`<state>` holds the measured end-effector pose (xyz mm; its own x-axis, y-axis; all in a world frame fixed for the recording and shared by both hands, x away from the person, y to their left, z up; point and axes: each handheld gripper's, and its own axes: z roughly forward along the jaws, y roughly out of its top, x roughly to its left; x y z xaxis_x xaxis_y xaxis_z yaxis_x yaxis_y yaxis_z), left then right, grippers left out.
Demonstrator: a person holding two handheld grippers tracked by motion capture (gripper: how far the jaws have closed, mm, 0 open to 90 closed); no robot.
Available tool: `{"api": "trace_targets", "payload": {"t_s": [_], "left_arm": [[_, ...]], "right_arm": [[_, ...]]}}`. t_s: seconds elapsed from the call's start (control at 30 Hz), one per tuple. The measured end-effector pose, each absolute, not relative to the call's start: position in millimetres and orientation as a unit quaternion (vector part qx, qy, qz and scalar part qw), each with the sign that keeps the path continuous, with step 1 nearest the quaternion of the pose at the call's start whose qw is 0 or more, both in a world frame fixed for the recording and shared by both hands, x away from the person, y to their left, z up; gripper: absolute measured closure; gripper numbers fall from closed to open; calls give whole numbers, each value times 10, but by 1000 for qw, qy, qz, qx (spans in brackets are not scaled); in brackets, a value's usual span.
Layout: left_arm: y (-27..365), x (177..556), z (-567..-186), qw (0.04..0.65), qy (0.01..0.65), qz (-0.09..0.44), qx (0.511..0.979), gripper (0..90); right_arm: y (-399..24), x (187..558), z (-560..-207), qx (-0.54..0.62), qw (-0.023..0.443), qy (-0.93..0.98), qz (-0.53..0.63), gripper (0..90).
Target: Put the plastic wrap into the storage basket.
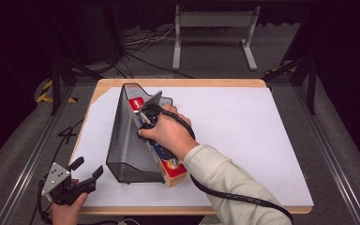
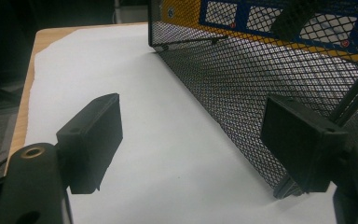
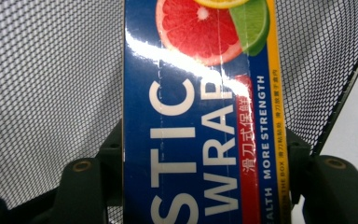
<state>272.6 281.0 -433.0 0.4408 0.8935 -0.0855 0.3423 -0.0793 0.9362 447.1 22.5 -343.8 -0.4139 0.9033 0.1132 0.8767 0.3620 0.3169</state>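
Dark surroundings ring a wooden table (image 1: 178, 83) under a white sheet (image 1: 243, 136); floor cables and a grey stand (image 1: 214, 21) sit at 12 o'clock, dimly lit. On the sheet we record a black mesh file holder (image 1: 126, 140) with a long plastic wrap box (image 1: 171, 171) lying in it, one end jutting out toward 6 o'clock, the middle covered by our hand. Our right gripper (image 3: 205, 163) clamps that box across its width, print cropped at the frame edges. Our left gripper (image 1: 82, 172) rests at 8 o'clock, jaws wide and empty, just beside the mesh wall.
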Motion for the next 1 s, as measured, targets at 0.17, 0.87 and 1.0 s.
{"api": "trace_targets", "payload": {"t_s": [0.17,0.87,1.0], "left_arm": [[2815,2728,-4331,505,452,273,683,217],[2788,2758,-4336,507,453,268,683,217],[2791,2755,-4333,506,453,268,683,217]], "right_arm": [[236,4502,-3456,544,43,824,151,390],[342,4595,-3532,526,68,838,128,384],[353,4589,-3540,519,75,841,134,384]]}}
